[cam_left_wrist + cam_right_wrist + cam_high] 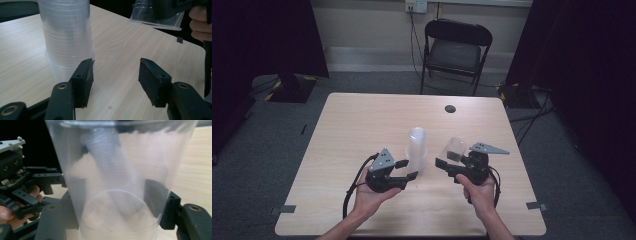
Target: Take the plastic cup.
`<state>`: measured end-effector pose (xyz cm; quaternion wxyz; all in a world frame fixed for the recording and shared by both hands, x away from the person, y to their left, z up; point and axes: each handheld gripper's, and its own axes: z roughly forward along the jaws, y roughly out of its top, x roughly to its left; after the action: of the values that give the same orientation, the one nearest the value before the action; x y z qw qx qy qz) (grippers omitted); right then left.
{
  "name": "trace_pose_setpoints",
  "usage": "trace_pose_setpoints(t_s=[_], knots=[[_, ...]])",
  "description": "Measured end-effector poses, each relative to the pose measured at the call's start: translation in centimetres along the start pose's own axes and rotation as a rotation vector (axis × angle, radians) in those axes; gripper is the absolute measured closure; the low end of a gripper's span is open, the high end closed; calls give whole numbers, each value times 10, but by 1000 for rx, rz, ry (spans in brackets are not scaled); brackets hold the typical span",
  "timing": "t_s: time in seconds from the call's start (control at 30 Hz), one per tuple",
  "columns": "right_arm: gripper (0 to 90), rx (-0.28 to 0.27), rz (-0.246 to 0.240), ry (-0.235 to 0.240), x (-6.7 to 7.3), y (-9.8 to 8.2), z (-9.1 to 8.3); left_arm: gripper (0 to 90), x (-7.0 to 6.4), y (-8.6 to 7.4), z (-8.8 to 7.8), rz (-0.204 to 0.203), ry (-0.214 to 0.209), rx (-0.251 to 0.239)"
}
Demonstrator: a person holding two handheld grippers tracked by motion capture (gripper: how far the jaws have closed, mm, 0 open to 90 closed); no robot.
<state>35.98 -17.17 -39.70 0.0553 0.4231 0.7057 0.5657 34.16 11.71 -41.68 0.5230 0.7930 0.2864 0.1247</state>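
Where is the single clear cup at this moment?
In the high view the single cup is held in the right gripper, right of the cup stack standing mid-table. The left gripper is beside the stack's base.

High view overlooks table; both tongs cameras sit close.

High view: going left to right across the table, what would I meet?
Left hand-held gripper → stack of clear plastic cups → single clear cup, held by the right hand-held gripper.
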Motion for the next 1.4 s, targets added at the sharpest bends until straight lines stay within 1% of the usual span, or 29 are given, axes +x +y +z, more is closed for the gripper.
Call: trace_pose_setpoints(t_s=[0.03,0.07,0.1,0.17,0.2,0.23,0.27,0.3,0.37,0.43,0.47,0.5,0.53,0.57,0.6,0.7,0.73,0.77,0.8,0.9,0.97,1.0,1.03,1.07,1.1,1.23,1.3,1.37,1.4], knots=[[351,0,0,0,0,0,0,477,0,0,0,0,0,0],[351,14,22,23,1,-3,3,489,-2,-3,-1,2,-3,-7],[351,21,34,40,1,-4,4,493,-2,-3,-1,2,-3,-7],[352,19,59,62,2,-6,5,514,-4,-5,-1,7,-3,-15],[353,24,71,75,3,-8,6,524,-6,-6,-2,15,2,-32],[353,24,71,75,3,-8,6,576,-6,-6,-2,15,2,-32],[353,33,84,89,4,-10,7,576,-7,-6,-3,26,-3,-30],[353,45,101,109,5,-12,9,586,-9,-8,-3,36,15,-50],[353,51,108,115,6,-14,10,586,-10,-9,-2,41,17,-50],[353,57,125,135,6,-15,12,587,-12,-10,-3,42,22,-55],[354,58,137,146,6,-16,13,587,-13,-10,-3,51,22,-62],[355,58,158,159,6,-17,13,588,-14,-10,-4,57,25,-63],[355,60,167,169,6,-17,14,591,-15,-10,-4,63,25,-61],[357,69,203,194,6,-18,16,597,-16,-11,-3,65,23,-67],[357,69,203,194,6,-18,16,597,-16,-11,-3,69,32,-69],[358,83,230,226,6,-20,19,597,-17,-11,-2,82,24,-75],[358,89,251,243,7,-22,21,617,-18,-11,-1,93,26,-77],[358,89,251,243,7,-22,21,620,-18,-11,-1,93,26,-77],[358,93,263,252,8,-22,22,620,-19,-11,-1,96,24,-78],[362,105,287,265,10,-23,25,641,-22,-12,0,116,23,-90],[364,125,311,279,11,-23,27,659,-26,-13,3,136,22,-91],[366,130,314,276,12,-23,28,671,-27,-14,4,140,19,-97],[376,135,320,283,12,-24,28,687,-29,-14,5,146,22,-100],[380,143,326,290,12,-24,29,693,-30,-15,6,147,25,-113],[382,140,339,299,13,-25,30,714,-31,-15,6,148,26,-112],[387,148,367,312,15,-25,32,726,-31,-17,7,155,54,-134],[387,147,375,320,15,-25,32,726,-31,-17,8,154,52,-135],[387,161,387,328,17,-26,34,720,-32,-17,8,158,73,-146],[388,168,390,330,18,-27,35,717,-33,-17,8,161,74,-146]])
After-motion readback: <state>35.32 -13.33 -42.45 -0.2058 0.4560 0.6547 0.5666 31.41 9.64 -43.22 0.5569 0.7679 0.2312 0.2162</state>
